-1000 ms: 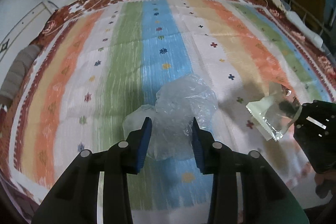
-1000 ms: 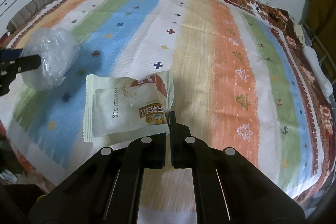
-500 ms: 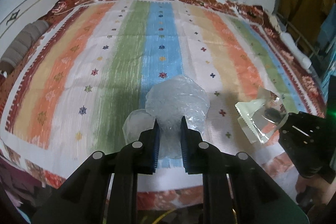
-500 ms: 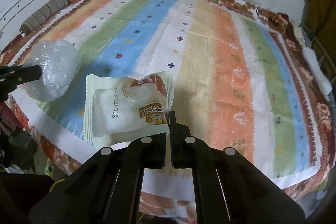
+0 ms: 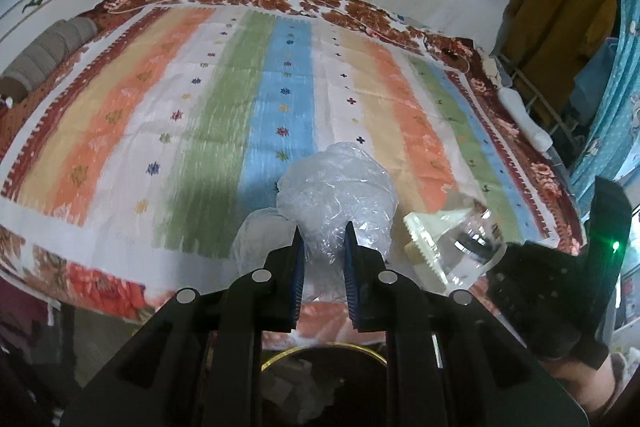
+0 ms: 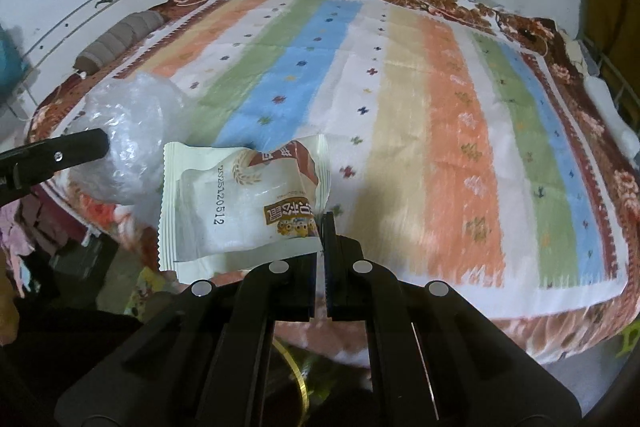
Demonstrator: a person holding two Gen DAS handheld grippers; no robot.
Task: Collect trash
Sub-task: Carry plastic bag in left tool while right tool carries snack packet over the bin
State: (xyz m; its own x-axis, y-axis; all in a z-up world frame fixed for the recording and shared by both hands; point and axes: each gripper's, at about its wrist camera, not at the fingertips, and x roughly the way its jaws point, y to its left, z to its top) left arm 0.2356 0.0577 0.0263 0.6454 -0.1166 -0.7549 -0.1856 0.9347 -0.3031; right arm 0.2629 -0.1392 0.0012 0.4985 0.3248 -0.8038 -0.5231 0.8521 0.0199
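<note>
The left gripper [image 5: 323, 247] pinches the crumpled clear plastic bag [image 5: 338, 195]; the right gripper [image 6: 322, 239], at its three o'clock, clamps a white snack wrapper [image 6: 240, 199]. Keep both squeezed until over the gold-rimmed bin [image 5: 320, 379] at six o'clock

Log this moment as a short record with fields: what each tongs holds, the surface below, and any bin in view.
left tongs: shut on crumpled clear plastic bag
right tongs: shut on corner of snack wrapper
surface: striped bedspread, no trash seen left on it
bin: dark gold-rimmed bin low in the left wrist view, under the left tongs, paper scraps inside
stage: both pieces lifted off the bedspread, not yet dropped
</note>
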